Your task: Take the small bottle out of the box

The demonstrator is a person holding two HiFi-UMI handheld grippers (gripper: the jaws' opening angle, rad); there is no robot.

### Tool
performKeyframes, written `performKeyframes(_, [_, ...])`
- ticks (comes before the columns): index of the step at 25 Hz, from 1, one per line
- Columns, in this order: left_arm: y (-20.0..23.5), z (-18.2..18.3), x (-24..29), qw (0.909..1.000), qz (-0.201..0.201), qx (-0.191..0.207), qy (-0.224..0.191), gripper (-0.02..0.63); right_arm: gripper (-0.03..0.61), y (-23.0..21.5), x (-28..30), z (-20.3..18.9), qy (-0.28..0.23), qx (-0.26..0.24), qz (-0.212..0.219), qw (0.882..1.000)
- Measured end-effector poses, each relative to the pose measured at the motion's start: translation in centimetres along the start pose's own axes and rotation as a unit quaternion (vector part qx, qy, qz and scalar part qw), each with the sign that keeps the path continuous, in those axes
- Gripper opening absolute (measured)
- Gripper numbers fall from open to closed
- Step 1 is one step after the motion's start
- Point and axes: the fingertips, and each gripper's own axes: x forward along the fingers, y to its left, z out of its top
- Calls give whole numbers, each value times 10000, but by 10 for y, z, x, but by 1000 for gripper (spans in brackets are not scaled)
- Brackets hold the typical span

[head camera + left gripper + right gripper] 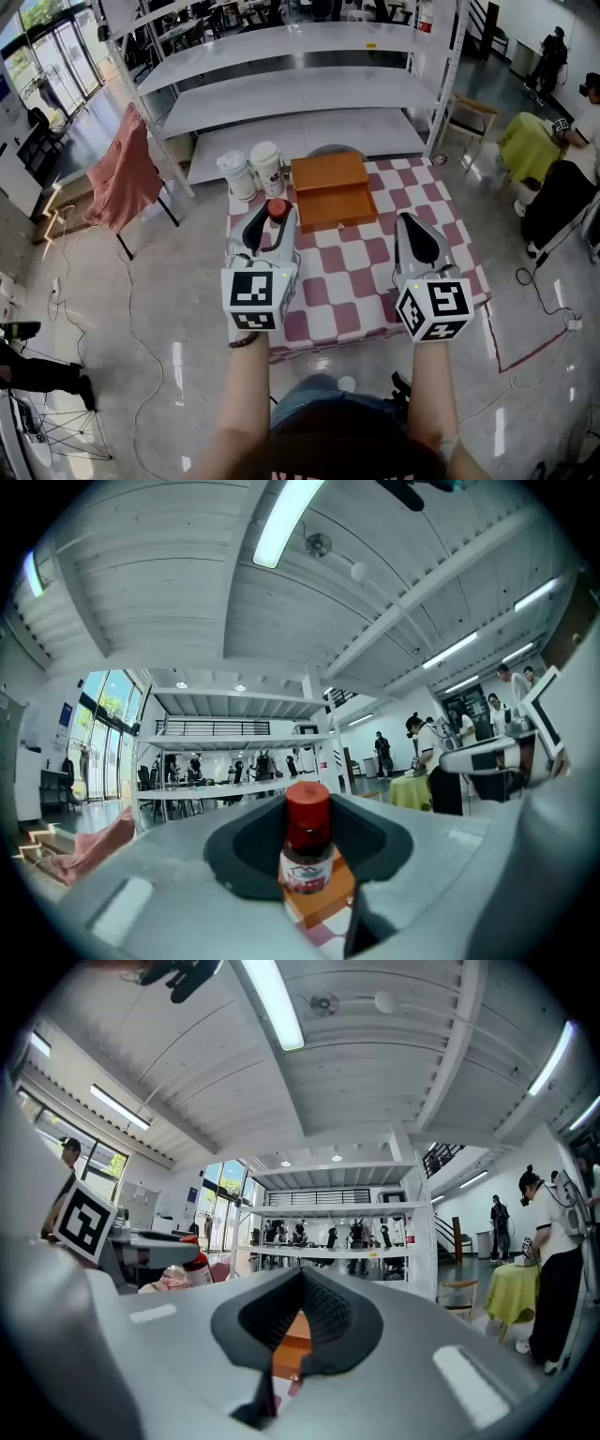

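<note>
A small bottle (277, 208) with a red cap and a white label stands upright between the jaws of my left gripper (274, 216), which is shut on it. It hangs just off the front left corner of the orange wooden box (330, 190) on the checked table (375, 272). In the left gripper view the bottle (307, 841) fills the middle of the left gripper (307, 860), with the box (323, 904) behind and below it. My right gripper (412, 225) hovers over the table's right half, shut and empty. In the right gripper view the right gripper (298, 1335) points at the box (289, 1354).
Two white lidded cups (253, 171) stand at the table's far left corner beside the box. Grey shelving (300, 84) rises behind the table. A pink cloth (122, 173) hangs on a stand at left. A person (572, 178) and a yellow-draped stool (528, 145) are at right.
</note>
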Motion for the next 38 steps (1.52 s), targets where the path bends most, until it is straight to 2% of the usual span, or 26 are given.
performKeyframes(5, [14, 16, 0, 9999, -95, 111, -26, 140, -3, 3, 4, 23, -85, -194, -140, 9997])
performKeyframes(13, [30, 54, -1, 9993, -67, 235, -299, 140, -3, 1, 9, 59, -259, -408, -330, 9983])
performKeyframes(19, [42, 66, -4, 9988, -31, 273, -399, 140, -3, 13, 13, 80, -350, -617, -269, 9971])
performKeyframes(25, [46, 78, -2, 9985, 41, 257, -481, 140, -3, 16, 16, 86, -219, -915, -344, 9950])
performKeyframes(38, [36, 84, -4, 9978, -101, 278, -587, 140, -5, 10, 7, 91, -260, -858, -428, 9950])
